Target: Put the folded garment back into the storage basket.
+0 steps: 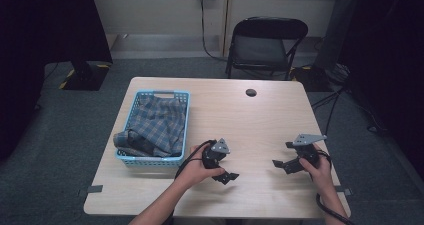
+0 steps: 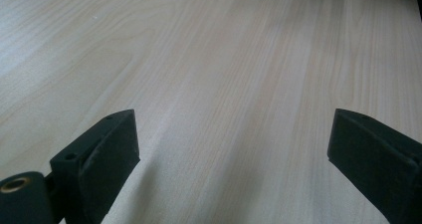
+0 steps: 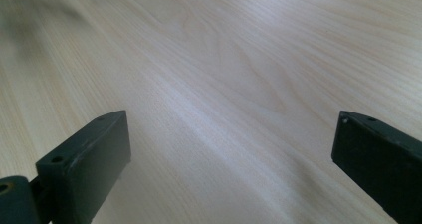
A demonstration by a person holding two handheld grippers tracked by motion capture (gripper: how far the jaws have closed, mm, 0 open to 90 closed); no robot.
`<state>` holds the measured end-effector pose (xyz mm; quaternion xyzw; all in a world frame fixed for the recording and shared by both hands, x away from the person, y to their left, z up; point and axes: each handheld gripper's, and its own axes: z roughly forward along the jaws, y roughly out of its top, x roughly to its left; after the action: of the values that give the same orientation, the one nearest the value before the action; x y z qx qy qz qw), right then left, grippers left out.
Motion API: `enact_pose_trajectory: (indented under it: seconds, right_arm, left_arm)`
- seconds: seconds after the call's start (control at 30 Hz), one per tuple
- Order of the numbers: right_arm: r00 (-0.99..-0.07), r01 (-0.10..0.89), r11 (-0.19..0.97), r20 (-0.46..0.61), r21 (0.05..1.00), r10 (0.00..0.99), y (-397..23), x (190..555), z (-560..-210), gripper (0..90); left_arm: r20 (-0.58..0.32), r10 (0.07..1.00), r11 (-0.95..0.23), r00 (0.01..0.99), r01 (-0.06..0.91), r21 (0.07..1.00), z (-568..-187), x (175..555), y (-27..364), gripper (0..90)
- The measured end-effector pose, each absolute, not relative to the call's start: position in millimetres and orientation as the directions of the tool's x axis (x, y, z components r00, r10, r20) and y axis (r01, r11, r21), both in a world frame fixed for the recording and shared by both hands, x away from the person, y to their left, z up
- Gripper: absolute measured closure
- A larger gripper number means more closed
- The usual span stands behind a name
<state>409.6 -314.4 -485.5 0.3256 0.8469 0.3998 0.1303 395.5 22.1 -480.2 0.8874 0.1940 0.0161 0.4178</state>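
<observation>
Presently: blue-grey plaid cloth [image 1: 157, 125] bundled in light-blue plastic basket [image 1: 129, 158], bench's [image 1: 260, 120] left, untouched. Left tongs [image 1: 227, 175], right tongs [image 1: 281, 165]: open, empty, near edge. Work seemingly unstarted.

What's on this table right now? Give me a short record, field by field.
Table: light wood table, a small dark round spot near its far edge
Basket: blue basket at the left, holding a plaid cloth
Left gripper: left gripper, open, holding nothing, beside the basket
Right gripper: right gripper, open, holding nothing
Behind the table: a black folding chair
</observation>
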Motion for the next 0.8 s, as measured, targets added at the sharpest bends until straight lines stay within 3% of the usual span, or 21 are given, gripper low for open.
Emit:
enact_pose_trajectory:
  seconds: [0.8]
  right_arm:
    - [-0.765, 0.455, 0.527, 0.013, 0.718, 0.643, -315, 407, -496, 1.2]
  left_arm:
    - [-0.099, 0.331, -0.626, 0.938, 0.297, 0.721, -489, 395, 11, 5.4]
